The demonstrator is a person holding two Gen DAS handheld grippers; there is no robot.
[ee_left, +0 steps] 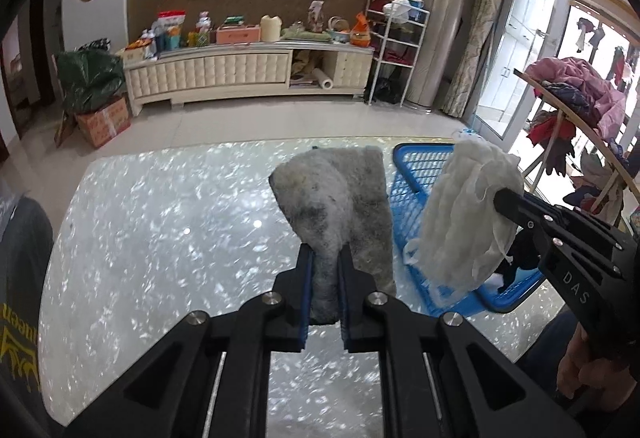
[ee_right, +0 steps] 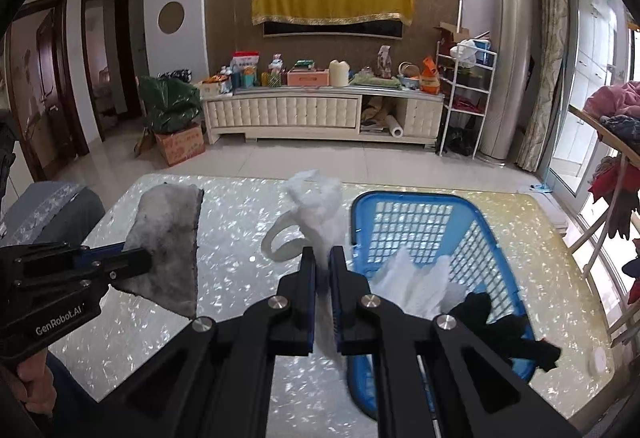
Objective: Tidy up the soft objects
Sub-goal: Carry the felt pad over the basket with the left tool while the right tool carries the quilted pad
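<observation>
Above a pearly tabletop (ee_left: 160, 222), the left gripper (ee_left: 325, 258) pinches a limp grey fleece cloth (ee_left: 332, 198) by its edge while the right gripper (ee_right: 322, 258) clamps a light white gauzy rag (ee_right: 316, 206), both sagging beside the blue basket (ee_right: 420, 202).

Wrist views down over shared table (ee_left: 160, 206)

Tabletop (ee_right: 240, 222) left of blue basket (ee_right: 486, 222) bare; basket holds white, black cloths.
</observation>
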